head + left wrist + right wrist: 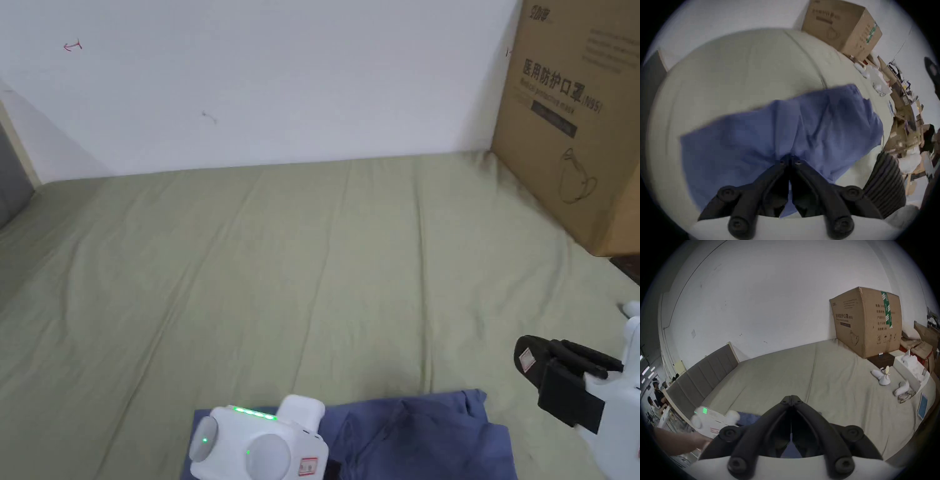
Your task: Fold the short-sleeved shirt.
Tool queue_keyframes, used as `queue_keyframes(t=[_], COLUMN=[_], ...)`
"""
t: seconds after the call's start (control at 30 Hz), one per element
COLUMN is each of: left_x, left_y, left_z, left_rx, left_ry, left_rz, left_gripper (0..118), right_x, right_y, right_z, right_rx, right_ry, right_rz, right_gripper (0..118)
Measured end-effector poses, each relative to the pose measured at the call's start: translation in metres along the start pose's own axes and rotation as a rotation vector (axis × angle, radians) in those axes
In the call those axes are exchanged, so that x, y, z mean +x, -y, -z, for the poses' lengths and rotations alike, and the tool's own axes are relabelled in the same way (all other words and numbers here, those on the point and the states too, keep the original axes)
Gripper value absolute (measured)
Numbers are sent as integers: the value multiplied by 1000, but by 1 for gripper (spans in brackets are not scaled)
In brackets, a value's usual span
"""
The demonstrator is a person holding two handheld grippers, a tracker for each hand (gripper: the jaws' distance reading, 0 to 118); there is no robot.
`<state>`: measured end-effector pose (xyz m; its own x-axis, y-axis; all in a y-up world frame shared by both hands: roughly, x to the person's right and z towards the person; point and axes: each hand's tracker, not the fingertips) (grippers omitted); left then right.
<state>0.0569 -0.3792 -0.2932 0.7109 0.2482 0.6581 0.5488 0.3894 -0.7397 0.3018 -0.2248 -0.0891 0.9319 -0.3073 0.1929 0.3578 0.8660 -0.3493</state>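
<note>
The left hand-held gripper [790, 158] has its jaws together, pinching the one blue short-sleeved shirt [818, 126] bunched on the near edge of the bed [312, 250]. The right hand-held gripper [791, 398] hangs above, jaws together on nothing. Farther back stands one cardboard box [575, 119].

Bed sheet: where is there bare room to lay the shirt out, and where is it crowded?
The green sheet is bare from the blue shirt at the near edge back to the white wall, and left to the grey headboard. The right side is crowded: cardboard box, white gadgets and glasses.
</note>
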Motion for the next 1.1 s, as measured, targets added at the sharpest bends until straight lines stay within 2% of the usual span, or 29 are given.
queue_keyframes(t=[0.07, 0.17, 0.2, 0.27, 0.33, 0.47, 0.5, 0.53, 0.57, 0.6, 0.63, 0.67, 0.7, 0.8, 0.93, 0.97, 1.03, 1.1], left_x=[8, -4, -10, -30, -66, -144, -160, -170, -181, -193, -202, -205, -210, -223, -247, -249, -251, -243], left_y=[-2, -3, -1, 6, 20, 51, 61, 66, 73, 79, 84, 86, 89, 94, 102, 103, 97, 93], left_z=[-1, -29, -42, -73, -100, -124, -127, -129, -129, -127, -123, -118, -112, -91, -39, -30, -15, 8], left_rx=[46, 101, 131, 231, 300, 314, 322, 335, 342, 342, 330, 318, 307, 296, 255, 284, 318, 264], left_ry=[62, 349, 405, 354, 327, 469, 469, 475, 474, 475, 479, 479, 483, 538, 641, 715, 958, 1062], left_rz=[20, -66, -90, -86, -149, -350, -403, -435, -455, -483, -510, -526, -530, -564, -691, -712, -747, -803], left_gripper=[3, 3, 3, 3, 3, 6, 13, 27, 47, 78, 97, 112, 118, 118, 118, 118, 118, 118], right_x=[1, 0, 0, -1, 0, 0, 0, -1, -3, -5, -7, -9, -11, -15, -19, -21, -24, -25], right_y=[0, -2, -3, -4, -4, -1, -1, 0, 1, 1, 2, 2, 2, 1, -1, -2, -3, -3], right_z=[-3, -8, -8, -8, -6, 1, 3, 5, 6, 8, 10, 13, 15, 22, 30, 31, 34, 37], right_rx=[-5, -12, -14, -15, -19, -38, -44, -49, -53, -59, -65, -71, -77, -93, -118, -124, -135, -142], right_ry=[-10, -14, -14, -12, -7, 2, 1, -1, -2, -1, 0, 0, -1, 1, 2, 4, 8, 13], right_rz=[25, 28, 21, 4, -4, 4, 9, 11, 9, 3, -5, -11, -14, -17, -23, -26, -39, -50], right_gripper=[0, 0, 0, 0, 0, 0, 0, 0, 0, 0, 0, 0, 0, 0, 0, 0, 0, 0])
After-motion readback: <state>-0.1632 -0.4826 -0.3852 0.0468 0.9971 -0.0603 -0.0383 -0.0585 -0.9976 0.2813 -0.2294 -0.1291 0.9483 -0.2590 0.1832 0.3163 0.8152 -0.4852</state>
